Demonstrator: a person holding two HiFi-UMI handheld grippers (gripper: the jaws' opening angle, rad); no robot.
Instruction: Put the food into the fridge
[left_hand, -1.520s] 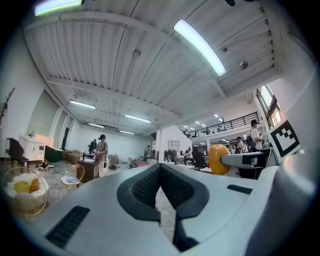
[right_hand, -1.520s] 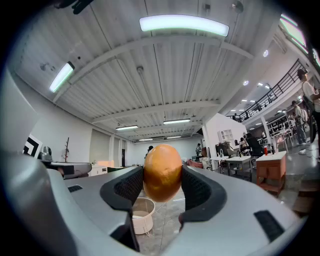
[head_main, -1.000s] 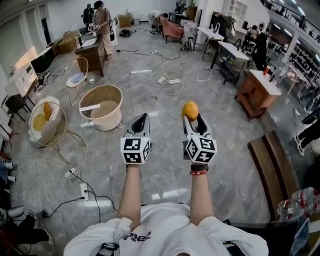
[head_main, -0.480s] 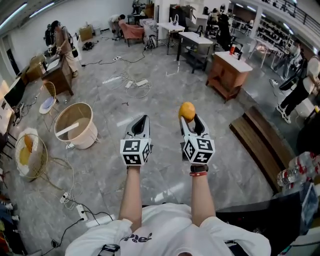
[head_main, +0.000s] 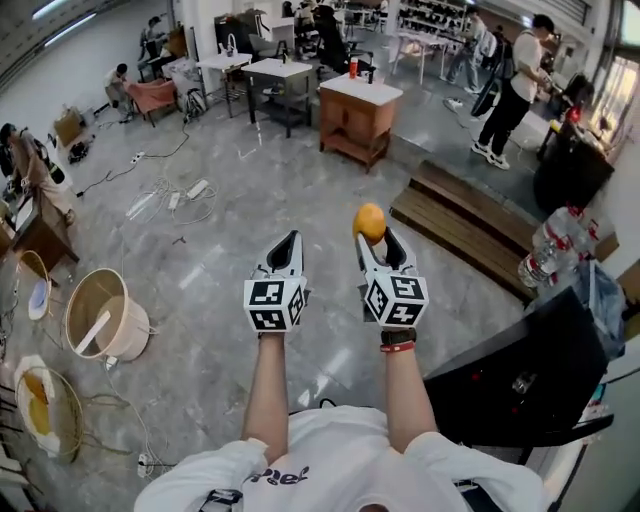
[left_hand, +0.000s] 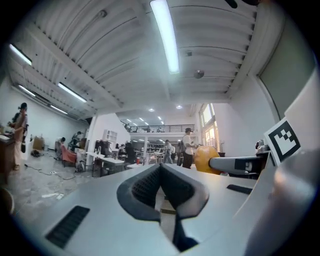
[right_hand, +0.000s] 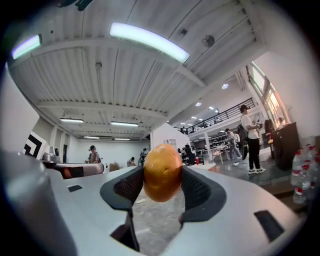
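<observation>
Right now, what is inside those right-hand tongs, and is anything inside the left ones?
The right tongs grip an orange food item, egg-shaped; the pads cover its two sides. The left tongs are shut, with nothing between them.

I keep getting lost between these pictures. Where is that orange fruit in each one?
Head view: the orange fruit sits just above centre, at the tips of the right gripper.
Left gripper view: the fruit is small, right of centre.
Right gripper view: the fruit is dead centre, clamped between the jaws.
Shared landmark: the standing person in a white top.
</observation>
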